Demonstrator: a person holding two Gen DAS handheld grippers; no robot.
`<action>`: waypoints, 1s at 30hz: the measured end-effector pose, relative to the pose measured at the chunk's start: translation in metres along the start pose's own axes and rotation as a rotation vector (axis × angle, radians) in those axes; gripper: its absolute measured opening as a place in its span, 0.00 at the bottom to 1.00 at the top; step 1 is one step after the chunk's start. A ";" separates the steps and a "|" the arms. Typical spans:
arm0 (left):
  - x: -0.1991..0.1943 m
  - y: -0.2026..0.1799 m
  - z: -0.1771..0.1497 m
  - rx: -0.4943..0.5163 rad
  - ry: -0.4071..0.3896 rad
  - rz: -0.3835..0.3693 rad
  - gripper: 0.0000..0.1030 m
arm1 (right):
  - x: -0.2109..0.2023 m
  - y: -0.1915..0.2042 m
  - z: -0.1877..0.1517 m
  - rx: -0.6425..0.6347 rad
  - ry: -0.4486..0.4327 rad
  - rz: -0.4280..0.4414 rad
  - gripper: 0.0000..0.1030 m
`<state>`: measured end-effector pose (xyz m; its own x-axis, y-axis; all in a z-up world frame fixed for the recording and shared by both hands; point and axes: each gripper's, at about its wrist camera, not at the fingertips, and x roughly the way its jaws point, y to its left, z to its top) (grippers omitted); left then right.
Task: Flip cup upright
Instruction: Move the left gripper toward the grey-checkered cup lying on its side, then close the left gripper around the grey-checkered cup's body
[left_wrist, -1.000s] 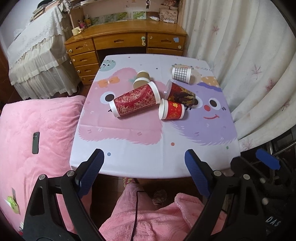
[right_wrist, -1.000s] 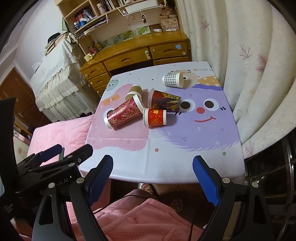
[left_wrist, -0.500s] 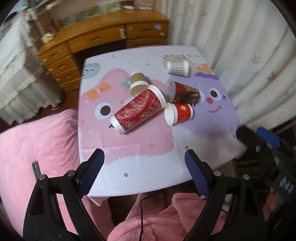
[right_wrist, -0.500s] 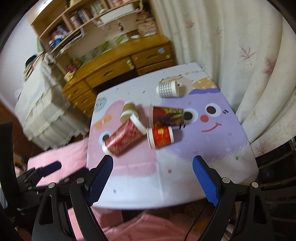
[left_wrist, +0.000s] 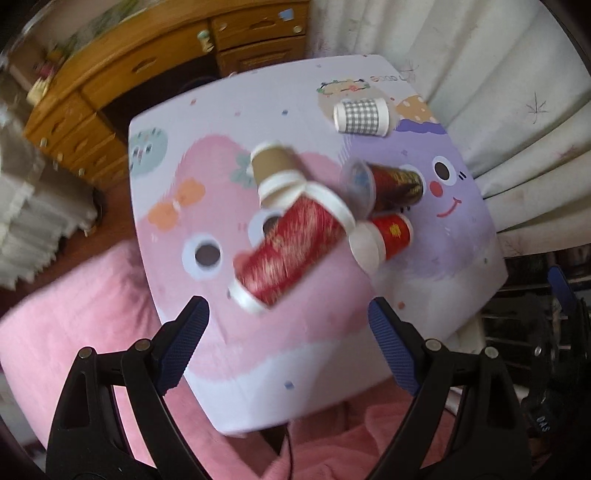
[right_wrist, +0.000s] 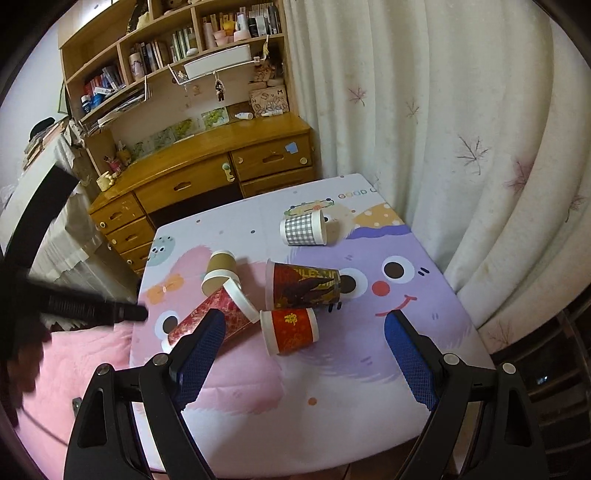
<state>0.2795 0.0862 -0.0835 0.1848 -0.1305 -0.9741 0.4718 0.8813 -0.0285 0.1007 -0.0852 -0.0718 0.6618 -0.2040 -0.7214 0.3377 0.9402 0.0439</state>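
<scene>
Five paper cups (right_wrist: 291, 328) lie sideways on the cartoon-printed worktop (right_wrist: 332, 387); left claw (left_wrist: 288, 343) and right claw (right_wrist: 303, 354) hover released, empty.

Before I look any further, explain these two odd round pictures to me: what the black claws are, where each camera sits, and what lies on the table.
No robot here: a person holds a two-finger clamp in each hand, with a fisheye camera on each looking along its blue-padded fingers. One picture comes from the left gripper, the other from the right gripper. Both are open and hold nothing. On the cartoon-printed table five paper cups lie on their sides: a tall red-and-gold cup, a small plain brown cup, a dark red patterned cup, a short red cup and a grey checked cup. The left picture is blurred.
</scene>
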 end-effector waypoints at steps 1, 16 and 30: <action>0.002 -0.002 0.008 0.015 0.006 0.001 0.84 | 0.005 -0.002 0.000 -0.010 0.003 -0.011 0.87; 0.085 -0.100 0.169 0.570 0.126 0.165 0.84 | 0.174 -0.034 0.065 -0.141 0.100 0.043 0.87; 0.207 -0.176 0.211 1.208 -0.086 0.198 0.84 | 0.300 -0.042 0.049 -0.349 0.228 0.120 0.87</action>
<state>0.4162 -0.1917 -0.2324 0.3790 -0.1117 -0.9186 0.9165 -0.0922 0.3894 0.3179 -0.1993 -0.2561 0.5045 -0.0588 -0.8614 -0.0056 0.9974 -0.0713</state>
